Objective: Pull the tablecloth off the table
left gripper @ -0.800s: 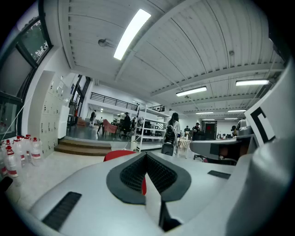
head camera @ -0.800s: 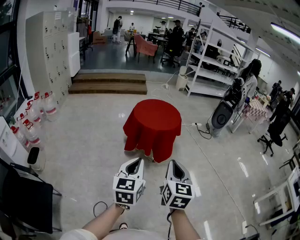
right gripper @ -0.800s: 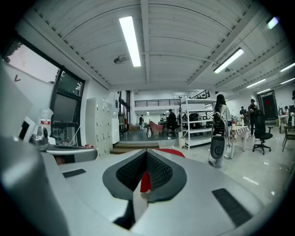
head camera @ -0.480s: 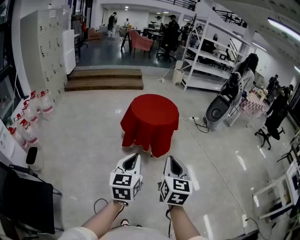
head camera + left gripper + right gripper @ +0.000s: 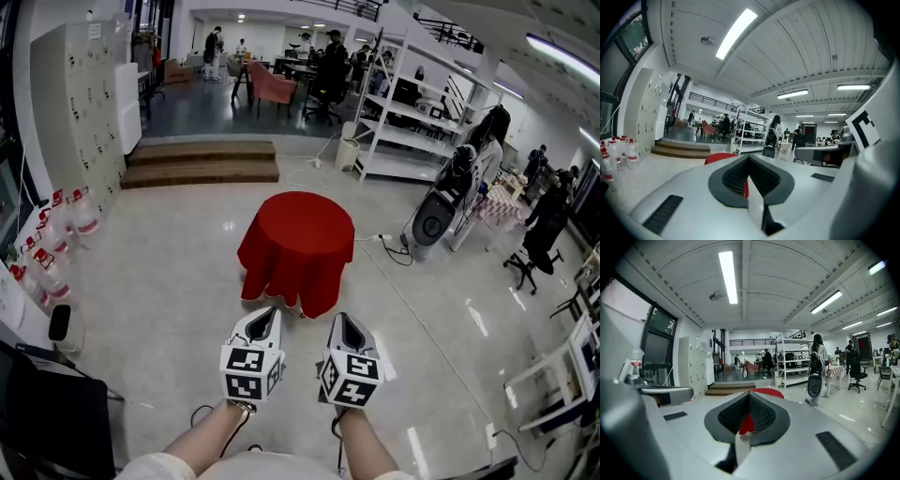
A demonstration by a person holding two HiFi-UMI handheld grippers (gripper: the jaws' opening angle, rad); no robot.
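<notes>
The red tablecloth [image 5: 298,246] lies draped over a small round table, its folds hanging almost to the pale floor [image 5: 169,309]. In the head view it sits at the middle of the scene. Both grippers are held side by side below it, at 6 o'clock from the cloth and well apart from it.

From the left gripper [image 5: 266,319] the cloth stands at about 1 o'clock. From the right gripper [image 5: 343,323] it stands at about 11 o'clock. Each gripper's jaws are pressed together with nothing pinched between them. In the two gripper views, the red in the notch between the pads is only the distant cloth beyond.

Wooden steps [image 5: 201,162] lie at 11 o'clock from the table. A white shelving rack [image 5: 412,122] is at 1 o'clock. A row of water bottles [image 5: 52,246] lines the wall at 9 o'clock.
</notes>
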